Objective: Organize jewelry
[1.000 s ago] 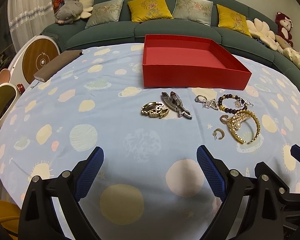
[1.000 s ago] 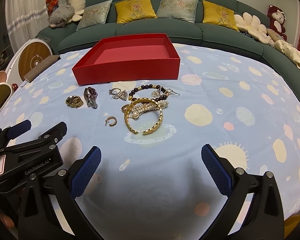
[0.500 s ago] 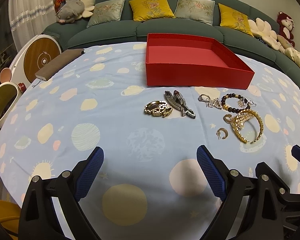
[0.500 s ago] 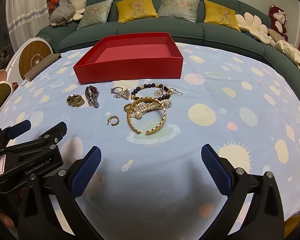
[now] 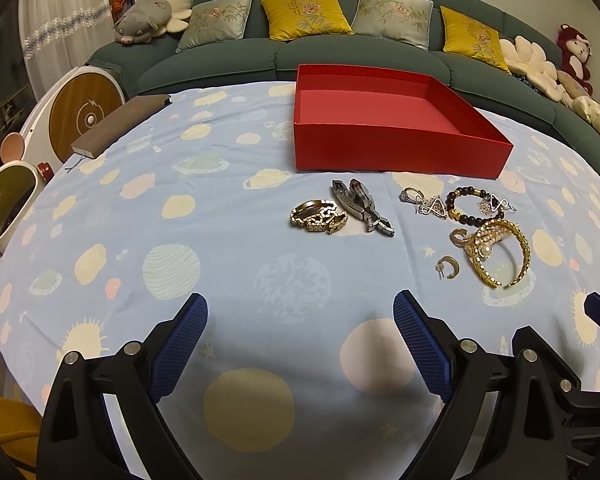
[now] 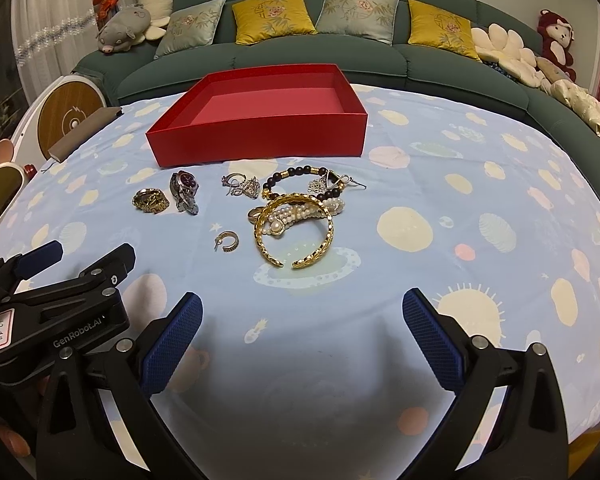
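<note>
An empty red box (image 5: 396, 152) (image 6: 260, 140) stands at the far side of the table. In front of it lie a gold watch (image 5: 318, 217) (image 6: 150, 200), a silver watch (image 5: 360, 204) (image 6: 184, 190), a silver pendant (image 5: 424, 204) (image 6: 242, 186), a dark bead bracelet (image 5: 466, 206) (image 6: 300, 178), a gold bangle with pearls (image 5: 500, 252) (image 6: 296, 228) and a small gold hoop earring (image 5: 448, 267) (image 6: 227, 241). My left gripper (image 5: 300, 344) is open and empty, short of the watches. My right gripper (image 6: 302, 344) is open and empty, short of the bangle.
The table wears a light blue cloth with planet prints (image 5: 180, 240). A brown notebook (image 5: 118, 126) lies at its far left edge. A green sofa with cushions (image 6: 340, 40) curves behind. The left gripper's body (image 6: 56, 300) shows at the lower left of the right wrist view.
Both grippers have drifted slightly, so the jewelry and box sit a little lower and closer in view. Nothing was touched or taken hold of.
</note>
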{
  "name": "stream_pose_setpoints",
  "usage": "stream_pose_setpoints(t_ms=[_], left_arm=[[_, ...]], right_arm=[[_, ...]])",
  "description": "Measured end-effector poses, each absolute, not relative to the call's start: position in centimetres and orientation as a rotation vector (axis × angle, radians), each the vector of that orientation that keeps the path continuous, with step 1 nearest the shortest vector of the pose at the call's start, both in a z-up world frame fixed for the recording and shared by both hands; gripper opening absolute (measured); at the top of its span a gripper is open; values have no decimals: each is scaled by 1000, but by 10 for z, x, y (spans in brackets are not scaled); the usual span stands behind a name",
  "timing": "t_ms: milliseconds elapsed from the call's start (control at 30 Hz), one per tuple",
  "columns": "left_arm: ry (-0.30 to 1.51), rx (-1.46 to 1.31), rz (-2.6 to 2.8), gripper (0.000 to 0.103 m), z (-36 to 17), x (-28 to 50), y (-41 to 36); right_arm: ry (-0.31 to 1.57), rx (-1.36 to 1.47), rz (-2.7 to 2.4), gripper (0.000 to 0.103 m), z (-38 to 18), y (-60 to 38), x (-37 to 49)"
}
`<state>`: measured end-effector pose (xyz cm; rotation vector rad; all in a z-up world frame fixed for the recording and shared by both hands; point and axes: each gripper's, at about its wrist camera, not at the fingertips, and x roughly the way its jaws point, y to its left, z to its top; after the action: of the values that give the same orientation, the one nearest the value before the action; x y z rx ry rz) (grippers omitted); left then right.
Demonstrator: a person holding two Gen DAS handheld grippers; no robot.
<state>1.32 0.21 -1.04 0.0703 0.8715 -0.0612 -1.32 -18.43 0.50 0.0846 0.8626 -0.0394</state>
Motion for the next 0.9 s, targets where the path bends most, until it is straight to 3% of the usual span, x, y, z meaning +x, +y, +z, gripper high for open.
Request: stream_pose_setpoints(t_ms=[900], left_arm=[[882, 52, -64, 92, -10, 15, 9]], right_arm=[[856, 89, -32, 98, 6, -188, -8]])
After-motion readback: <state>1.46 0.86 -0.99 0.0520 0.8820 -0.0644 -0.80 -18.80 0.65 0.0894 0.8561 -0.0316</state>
